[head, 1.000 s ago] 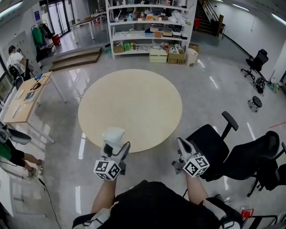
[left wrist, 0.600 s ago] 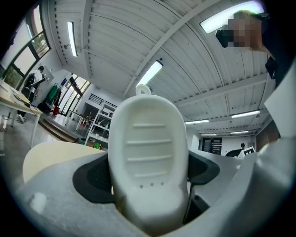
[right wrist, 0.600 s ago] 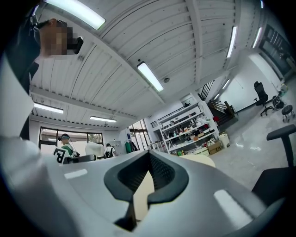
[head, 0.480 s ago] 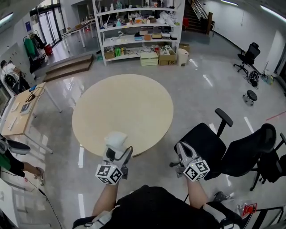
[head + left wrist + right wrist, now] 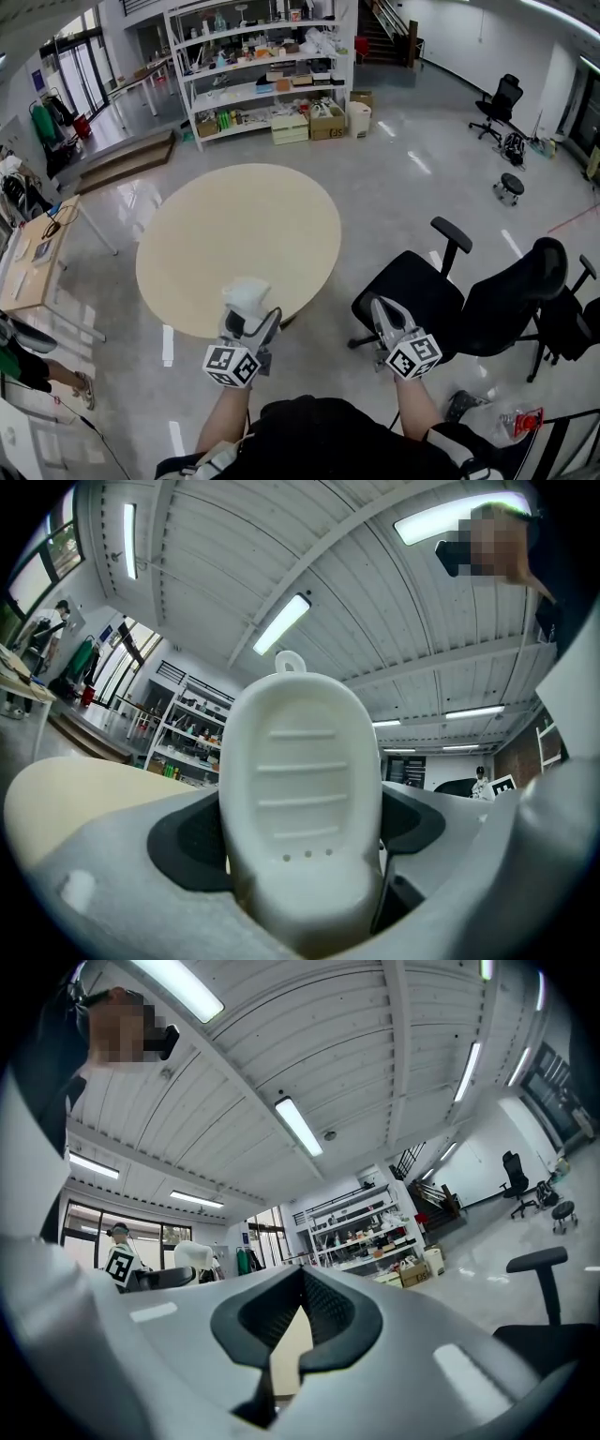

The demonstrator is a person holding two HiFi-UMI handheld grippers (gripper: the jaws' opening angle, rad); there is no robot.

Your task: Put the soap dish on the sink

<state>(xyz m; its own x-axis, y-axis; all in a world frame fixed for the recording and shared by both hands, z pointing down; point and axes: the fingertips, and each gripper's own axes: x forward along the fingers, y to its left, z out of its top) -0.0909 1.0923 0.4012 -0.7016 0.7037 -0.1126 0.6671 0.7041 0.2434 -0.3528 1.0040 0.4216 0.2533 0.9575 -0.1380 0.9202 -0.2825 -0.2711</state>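
A white oval soap dish with ribs and small drain holes stands upright between the jaws of my left gripper, which is shut on it; the same soap dish fills the left gripper view. My right gripper is held at the same height to the right, above a black office chair, its jaws closed with nothing between them. In the right gripper view the right gripper points up and forward, and the soap dish shows small at the left. No sink is in view.
A round beige table stands just ahead of the left gripper. Black office chairs sit under and right of the right gripper. Shelving with boxes lines the far wall. A desk and a person's legs are at the left.
The view has shifted right and turned; the table now lies further left and nearer. Both grippers keep their pose, and the soap dish stays in the left one.
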